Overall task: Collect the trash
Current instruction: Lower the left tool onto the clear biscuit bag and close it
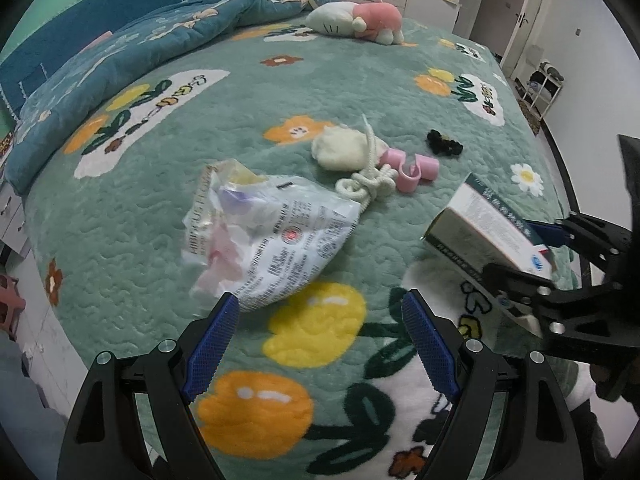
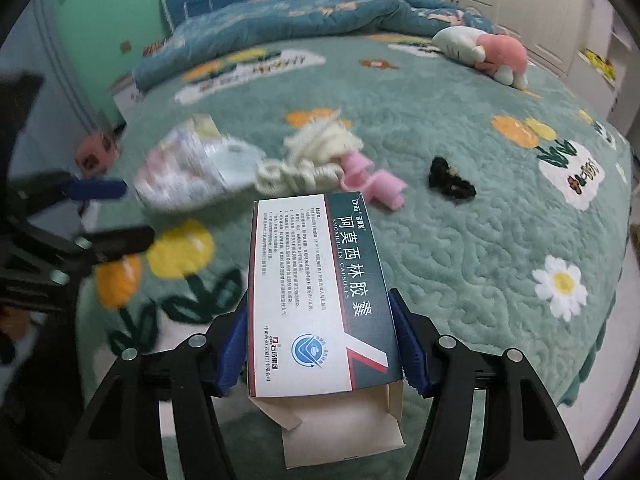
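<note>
My right gripper [image 2: 320, 332] is shut on a white and dark green medicine box [image 2: 316, 292], held above the green flowered bedspread; the box also shows in the left wrist view [image 1: 488, 226] at the right. My left gripper [image 1: 320, 320] is open and empty, just in front of a crumpled printed plastic bag [image 1: 268, 236], its left fingertip close to the bag's near edge. The bag shows blurred in the right wrist view [image 2: 188, 164]. The left gripper [image 2: 108, 216] shows at the left of the right wrist view.
Beyond the bag lie a white knotted cord [image 1: 370, 178], a cream fluffy wad [image 1: 340, 148], pink hair rollers [image 1: 412, 168] and a black scrunchie [image 1: 444, 144]. A pink and white plush toy [image 1: 356, 22] and a rumpled blue quilt [image 1: 160, 36] lie farther back.
</note>
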